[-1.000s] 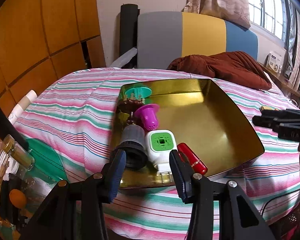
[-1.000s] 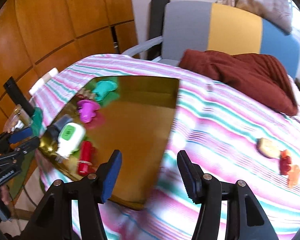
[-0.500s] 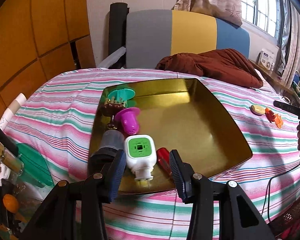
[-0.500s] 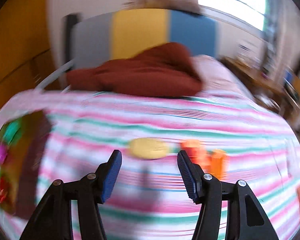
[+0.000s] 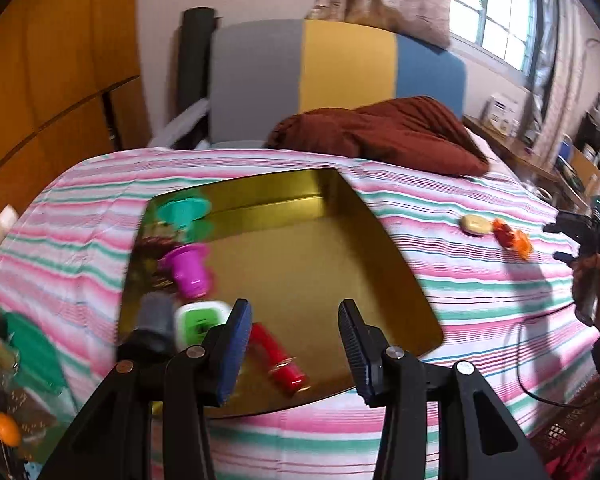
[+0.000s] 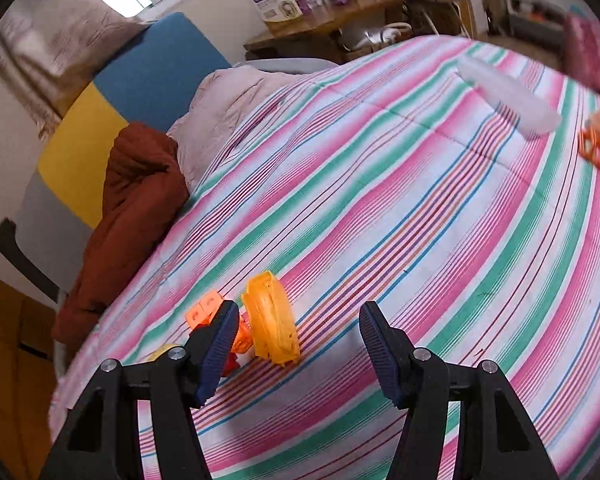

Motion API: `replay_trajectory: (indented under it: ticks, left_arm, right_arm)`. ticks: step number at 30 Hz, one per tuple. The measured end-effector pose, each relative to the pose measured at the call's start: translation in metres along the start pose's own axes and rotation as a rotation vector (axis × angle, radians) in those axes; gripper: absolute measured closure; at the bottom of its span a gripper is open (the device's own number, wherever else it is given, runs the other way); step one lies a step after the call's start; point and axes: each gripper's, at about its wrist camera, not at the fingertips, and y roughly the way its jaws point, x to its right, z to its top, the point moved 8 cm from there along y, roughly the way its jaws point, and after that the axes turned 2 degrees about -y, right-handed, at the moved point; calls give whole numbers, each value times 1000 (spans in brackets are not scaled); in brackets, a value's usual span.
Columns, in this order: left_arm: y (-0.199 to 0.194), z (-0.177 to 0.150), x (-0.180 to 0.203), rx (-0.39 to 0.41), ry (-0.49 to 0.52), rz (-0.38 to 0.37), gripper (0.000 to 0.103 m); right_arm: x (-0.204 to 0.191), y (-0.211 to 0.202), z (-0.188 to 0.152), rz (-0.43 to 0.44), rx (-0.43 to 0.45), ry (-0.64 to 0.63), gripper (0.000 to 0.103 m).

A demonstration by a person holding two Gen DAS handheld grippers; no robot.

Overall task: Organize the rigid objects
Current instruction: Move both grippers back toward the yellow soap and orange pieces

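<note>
1. A shiny gold metal tray is sitting on the striped bedspread, smooth and mirror-like, square with rounded corners.
2. It's holding hard plastic bits along its left side: a teal piece, a magenta cup, a grey cylinder, a white-and-green plug and a red tube.
3. A ribbed see-through orange piece, an orange cube and a yellow oval are lying loose on the bedspread, well apart from the tray.
4. The left gripper is hovering over the tray's near edge, jaws apart, pinching nothing.
5. The right gripper is tilting down by the orange piece, jaws opening, nothing squeezed.
</note>
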Motion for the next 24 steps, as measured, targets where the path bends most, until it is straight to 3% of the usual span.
replay_trajectory:
  ticks: [8,12,16,20,24]
  left_arm:
    - [14,11,62,-40,49,-124,58]
    - [18,5,88,-50,101,-144,58]
    - [30,4,104,-81,134,-149,58]
    - [38,8,125,-106,141,-186,58]
    - [48,13,144,-125,147,-202,58]
  right_arm:
    - [-22,3,0,45,5,-60,40]
    - [-19,-6,12,13,81,-75,40]
    - [-11,6,9,-21,28,-63,41]
    - [-25,6,4,35,16,-102,43]
    - [-61,4,-4,151,14,-216,43]
